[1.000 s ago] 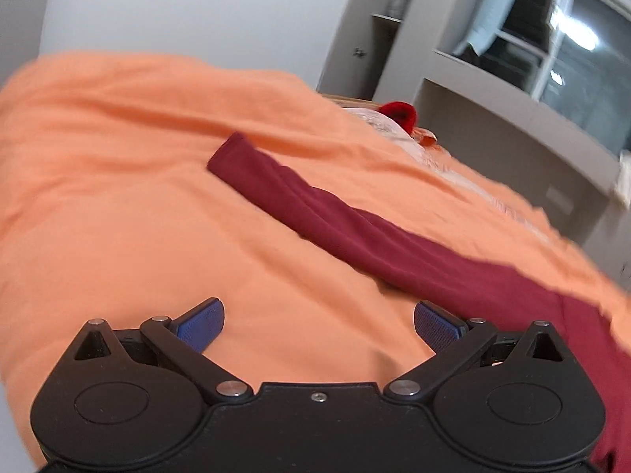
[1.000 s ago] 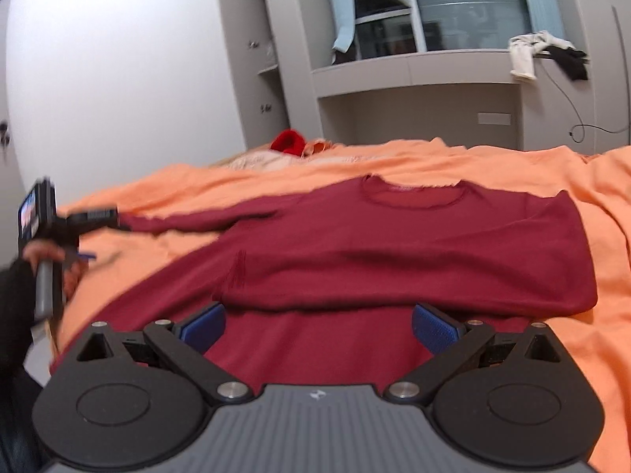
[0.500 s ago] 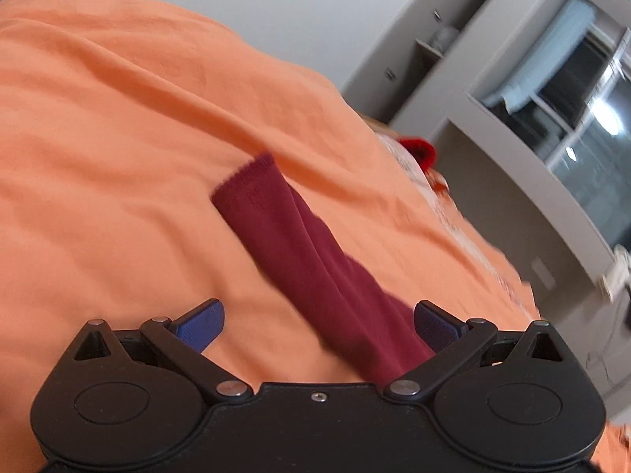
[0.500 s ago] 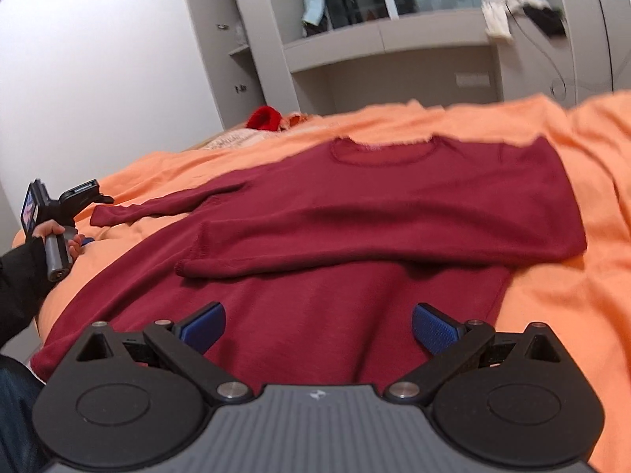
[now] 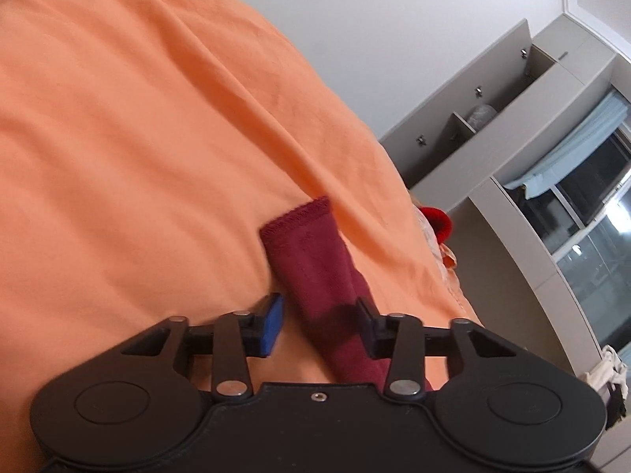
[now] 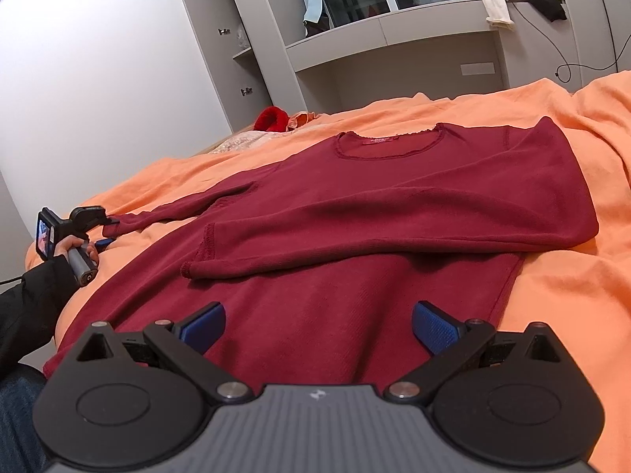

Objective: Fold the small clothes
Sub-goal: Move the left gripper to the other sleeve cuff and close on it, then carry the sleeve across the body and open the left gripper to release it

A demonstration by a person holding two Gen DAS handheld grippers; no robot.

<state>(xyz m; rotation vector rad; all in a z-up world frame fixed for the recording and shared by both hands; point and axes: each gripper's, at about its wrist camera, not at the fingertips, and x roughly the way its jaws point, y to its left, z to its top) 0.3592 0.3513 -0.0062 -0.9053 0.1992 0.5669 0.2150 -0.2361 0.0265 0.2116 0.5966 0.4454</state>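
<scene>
A dark red long-sleeved sweater [image 6: 394, 197] lies flat on the orange bed cover [image 6: 572, 295], neckline to the far side. One sleeve [image 6: 355, 244] is folded across its body. The other sleeve [image 5: 311, 252] stretches out sideways, cuff end away from me in the left wrist view. My left gripper [image 5: 318, 323] straddles this sleeve near the cuff and its jaws are closing, with a small gap still showing at the left pad. From the right wrist view the left gripper [image 6: 108, 231] sits at the cuff. My right gripper [image 6: 315, 327] hovers open over the sweater's lower part, nothing between its fingers.
A red item [image 6: 272, 118] lies at the bed's far end by pale bedding. Grey cabinets [image 6: 236, 39] and a window ledge with loose clothes [image 6: 501, 0] stand behind the bed. A person's black sleeve [image 6: 31, 307] is at the left bed edge.
My left gripper has come up along the sleeve toward its cuff, rolled, and its jaws have narrowed around the sleeve. The right gripper has barely shifted, staying open.
</scene>
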